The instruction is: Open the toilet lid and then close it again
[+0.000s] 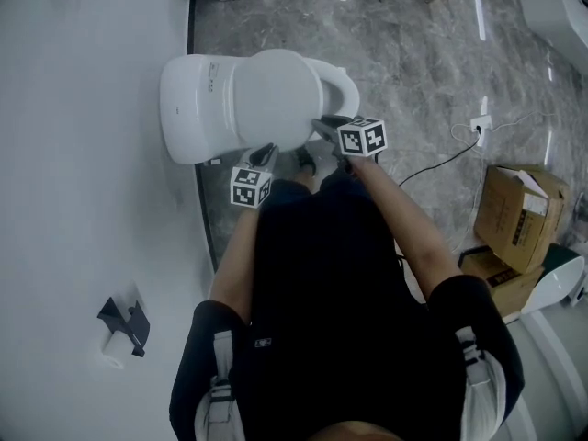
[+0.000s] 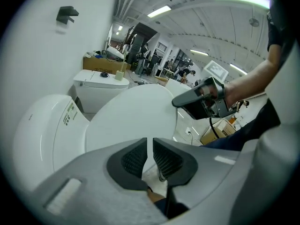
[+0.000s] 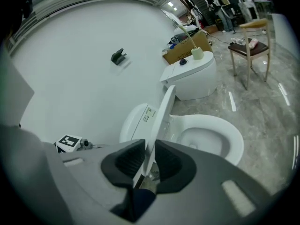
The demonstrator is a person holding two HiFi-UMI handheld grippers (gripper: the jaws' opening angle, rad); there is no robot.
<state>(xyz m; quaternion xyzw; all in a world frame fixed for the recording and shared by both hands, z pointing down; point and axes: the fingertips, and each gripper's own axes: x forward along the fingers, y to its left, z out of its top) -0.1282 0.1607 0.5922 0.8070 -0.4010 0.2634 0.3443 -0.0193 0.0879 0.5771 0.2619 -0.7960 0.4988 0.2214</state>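
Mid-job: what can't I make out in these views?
- Whether the left tool touches the lid: left gripper view, its own jaws cover the lid's near edge.
- Print on the toilet label: too small in both gripper views.
- Inside of the bowl: head view, lid covers it.

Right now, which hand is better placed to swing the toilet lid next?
Right. The right gripper is clamped on the half-raised toilet lid at its edge. The left gripper faces the lid's broad side, jaws nearly together on nothing.
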